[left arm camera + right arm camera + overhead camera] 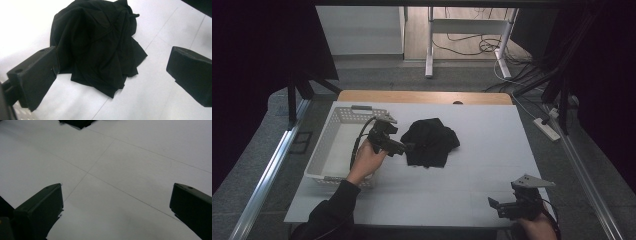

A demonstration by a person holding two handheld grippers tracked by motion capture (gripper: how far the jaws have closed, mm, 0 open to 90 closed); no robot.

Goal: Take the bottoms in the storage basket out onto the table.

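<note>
Nearest the high camera is my right claw (pixel 498 206), low at the counter's (pixel 492 150) near right corner, gripped in my right hand (pixel 539 226). It points left across the white top, its jaws standing apart with nothing between them. I count two claws, one crumpled black garment (pixel 430 141), and one white basket (pixel 343 145) with a slotted wall at the counter's left side. My left hand (pixel 366 160), in a dark sleeve (pixel 329 212), reaches up over the basket's near right corner and holds the left claw (pixel 408 147) pointed right, its tips at the garment's left edge. Whether they touch the cloth I cannot tell from above. The garment lies in a heap a little behind the counter's middle, just beside the basket and well apart from my right claw.

Looking along the left claw (pixel 112 72), two black jaws stand wide apart, one at each side of the frame, holding nothing. The garment (pixel 97 42) lies ahead between them, bunched and folded over itself, its near left edge right up against the left jaw.

Looking along the right claw (pixel 116 202), two jaws again spread wide over bare white counter (pixel 130 162) crossed by thin seams. One dark scrap of the garment (pixel 77 123) peeks in at the top edge, far off.
</note>
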